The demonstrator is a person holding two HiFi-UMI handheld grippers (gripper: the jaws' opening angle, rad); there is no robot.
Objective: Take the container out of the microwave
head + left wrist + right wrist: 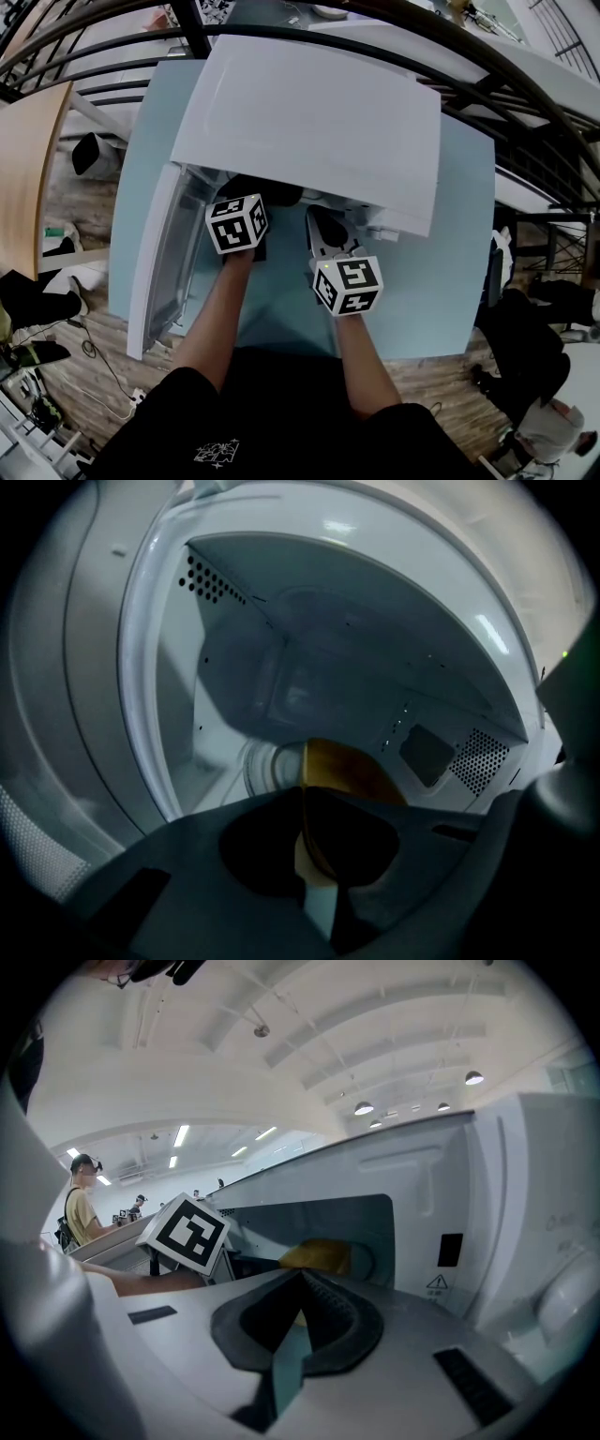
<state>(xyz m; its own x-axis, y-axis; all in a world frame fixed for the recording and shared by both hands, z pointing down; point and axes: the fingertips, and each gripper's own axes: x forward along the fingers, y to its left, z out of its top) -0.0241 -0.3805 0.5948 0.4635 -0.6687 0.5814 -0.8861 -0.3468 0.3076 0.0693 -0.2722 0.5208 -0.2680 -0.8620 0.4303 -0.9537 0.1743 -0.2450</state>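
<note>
A white microwave [309,122] stands on a pale blue table [281,314] with its door [164,253] swung open to the left. My left gripper [265,194] reaches into the opening. Inside, in the left gripper view, an amber container [352,766] sits on the floor of the cavity [309,649], and my left gripper [302,794] is shut on its thin edge. The right gripper [323,227] hovers just outside the opening, shut [302,1279] and holding nothing. From there the container [314,1255] shows in the cavity beside the left gripper's marker cube [185,1232].
The microwave's control panel [553,1241] lies right of the opening. A wooden table [28,159] and bags [94,155] stand to the left on the floor. A seated person [553,422] is at the lower right, and another person [80,1208] stands far off.
</note>
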